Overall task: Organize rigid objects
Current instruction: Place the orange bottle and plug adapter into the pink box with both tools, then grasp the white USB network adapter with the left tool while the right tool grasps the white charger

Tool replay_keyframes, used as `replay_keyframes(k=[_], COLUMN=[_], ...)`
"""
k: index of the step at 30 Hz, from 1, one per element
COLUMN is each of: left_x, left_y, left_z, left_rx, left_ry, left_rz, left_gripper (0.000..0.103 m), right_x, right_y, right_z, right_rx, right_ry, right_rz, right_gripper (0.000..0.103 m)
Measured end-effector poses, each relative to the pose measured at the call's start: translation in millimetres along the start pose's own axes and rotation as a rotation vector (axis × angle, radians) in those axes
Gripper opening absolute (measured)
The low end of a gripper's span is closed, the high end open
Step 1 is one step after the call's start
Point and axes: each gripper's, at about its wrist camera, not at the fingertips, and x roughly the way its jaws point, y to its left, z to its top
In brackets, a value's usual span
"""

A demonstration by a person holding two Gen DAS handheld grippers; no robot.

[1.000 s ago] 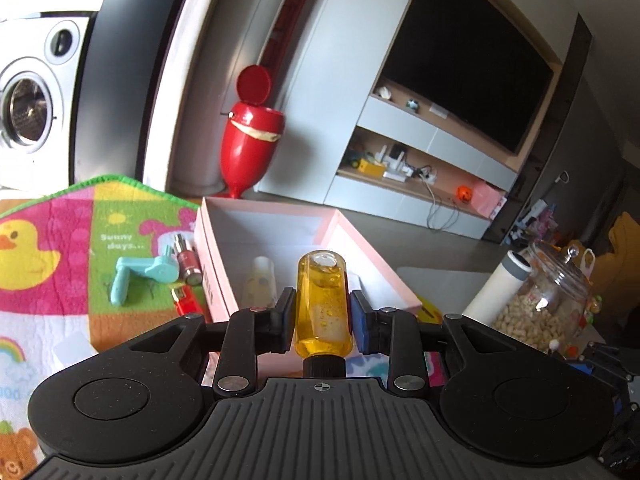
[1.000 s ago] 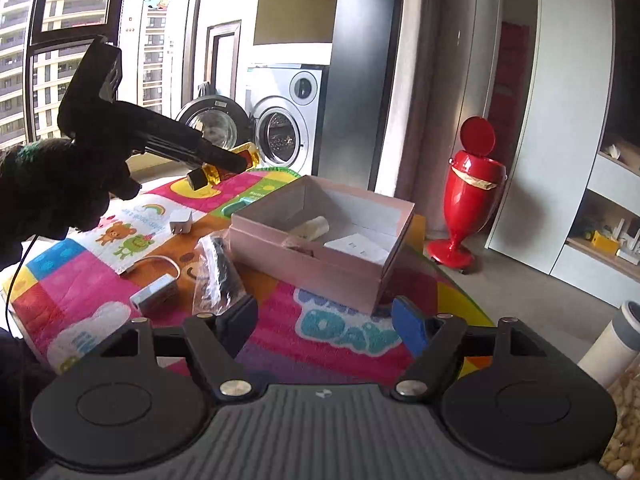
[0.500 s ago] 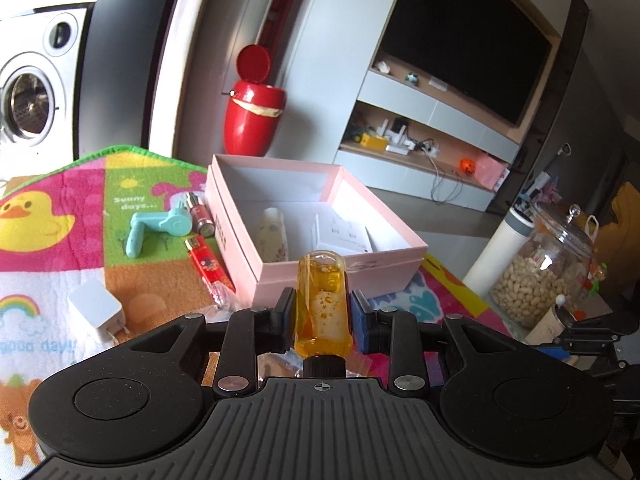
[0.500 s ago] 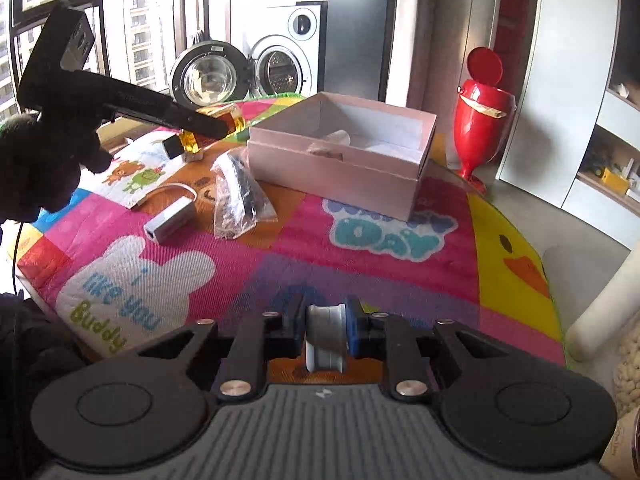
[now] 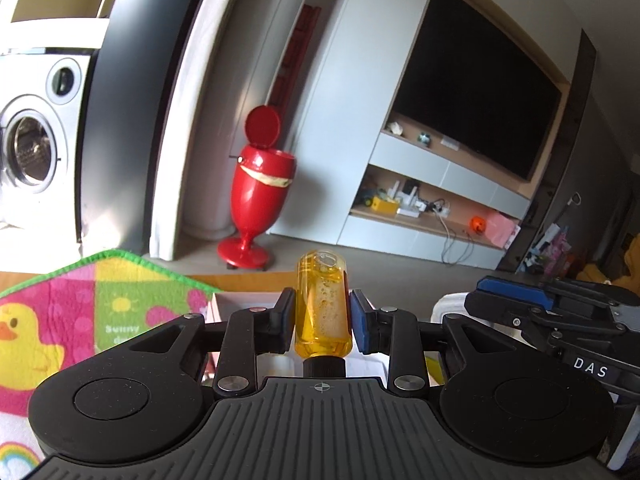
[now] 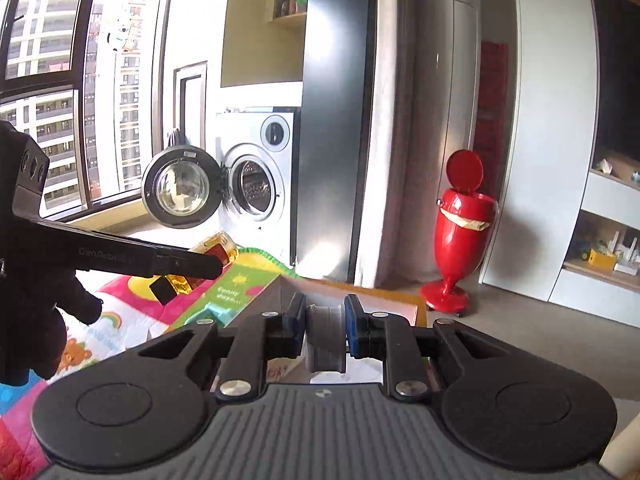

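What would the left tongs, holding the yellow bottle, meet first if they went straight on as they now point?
Probably the pink box, whose rim shows just beyond the left tongs and yellow bottle; depth is uncertain.

Right gripper (image 6: 325, 330) clamped on a small white spool (image 6: 325, 340), jaws just eased open a touch; pink box (image 6: 384, 304) edge just beyond; left gripper (image 6: 200, 266) comes in from the left in a gloved hand (image 6: 36, 312), pinching a yellow bottle (image 6: 208, 258) above the colourful mat (image 6: 132, 312); washing machine (image 6: 256, 188) door open; red bin (image 6: 460, 236) beside the white cabinet (image 6: 552, 140).
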Motion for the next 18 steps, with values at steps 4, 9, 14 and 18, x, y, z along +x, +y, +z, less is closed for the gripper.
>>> replay_keyframes(k=[4,9,14,18], left_x=[26,-7,-56,-96], left_y=[4,28,38,44], left_z=[3,-41,-99,-132], left_rx=[0.021,-0.044,-0.053,-0.108], left_ry=[0.023,0.023,0.076,0.131], left_rz=[0.047,0.119,0.171,0.186], left_gripper=[0.033,0.033,0.033,0.033], right_x=[24,10,1,-6], right_y=[4,35,76,98], right_z=[0,-62,-116,-137], right_rx=[0.028,-0.081,-0.203,-0.223], right_ry=[0.022,0.119,0.207,0.230], right_rz=[-0.069,-0.025,0.026,0.074], right_gripper=[0.058,0.066,0.067,0.067])
